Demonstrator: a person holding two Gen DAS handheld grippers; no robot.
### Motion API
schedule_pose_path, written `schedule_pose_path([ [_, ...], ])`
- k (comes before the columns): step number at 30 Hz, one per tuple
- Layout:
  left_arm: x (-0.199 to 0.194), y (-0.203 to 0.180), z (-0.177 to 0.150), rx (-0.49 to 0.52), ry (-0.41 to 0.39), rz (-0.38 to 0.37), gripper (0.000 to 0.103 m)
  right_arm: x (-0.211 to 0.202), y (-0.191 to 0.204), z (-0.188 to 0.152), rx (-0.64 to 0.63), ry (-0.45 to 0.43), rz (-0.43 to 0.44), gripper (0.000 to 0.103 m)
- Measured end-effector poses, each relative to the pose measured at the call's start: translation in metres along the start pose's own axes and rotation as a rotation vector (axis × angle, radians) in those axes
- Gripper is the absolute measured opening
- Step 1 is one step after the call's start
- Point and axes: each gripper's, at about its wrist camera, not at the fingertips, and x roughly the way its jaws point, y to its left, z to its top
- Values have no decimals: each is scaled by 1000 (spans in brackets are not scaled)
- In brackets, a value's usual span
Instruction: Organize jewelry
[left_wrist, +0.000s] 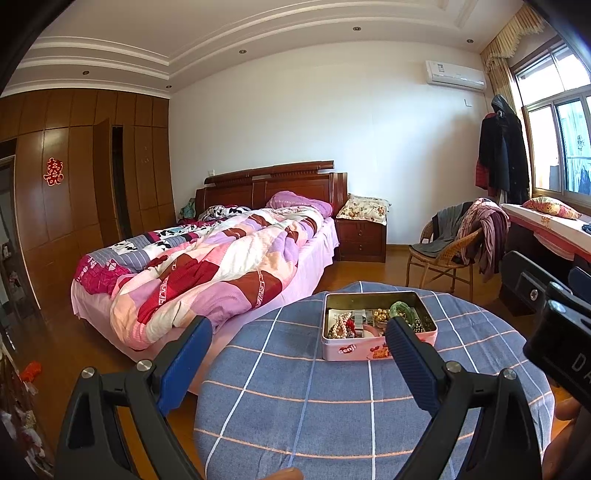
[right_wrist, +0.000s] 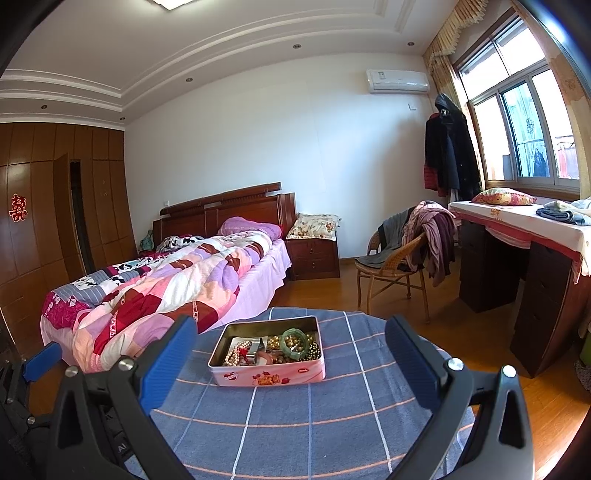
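Your left gripper (left_wrist: 299, 334) and right gripper (right_wrist: 290, 334) hung spread wide, empty. Pink rectangular metal tin (right_wrist: 269, 374), lidless on blue checked tablecloth (right_wrist: 332, 413), held jumbled pearl strands (right_wrist: 236, 352), gold beads (right_wrist: 277, 341), green bangle (right_wrist: 294, 341). Fits sorting underway or done; stage unclear.

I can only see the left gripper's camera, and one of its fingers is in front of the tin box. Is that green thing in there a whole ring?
Observer: Yes. In the right wrist view the green bangle is a complete ring. It lies on the gold beads at the right-hand end of the tin.
Operator: Is the other gripper holding anything? I only see a black bit of it.
Observer: No. The right gripper is open and is gripping nothing.
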Motion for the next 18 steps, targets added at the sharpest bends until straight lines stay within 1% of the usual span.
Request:
schedule_pose_path([
  [4,0,0,1,7,-12,20,95,0,-1,0,2,3,-2,103],
  [7,1,2,3,-13,-12,19,95,0,-1,1,1,9,-5,103],
  [9,4,5,3,-29,2,24,95,0,-1,1,0,12,-7,103],
  [13,10,9,2,-60,43,-7,95,1,0,1,-2,20,-6,103],
  [16,11,6,0,-47,62,-16,95,3,1,1,-5,31,-8,103],
  [18,13,3,-1,-33,70,-4,95,4,2,1,-9,36,-13,103],
])
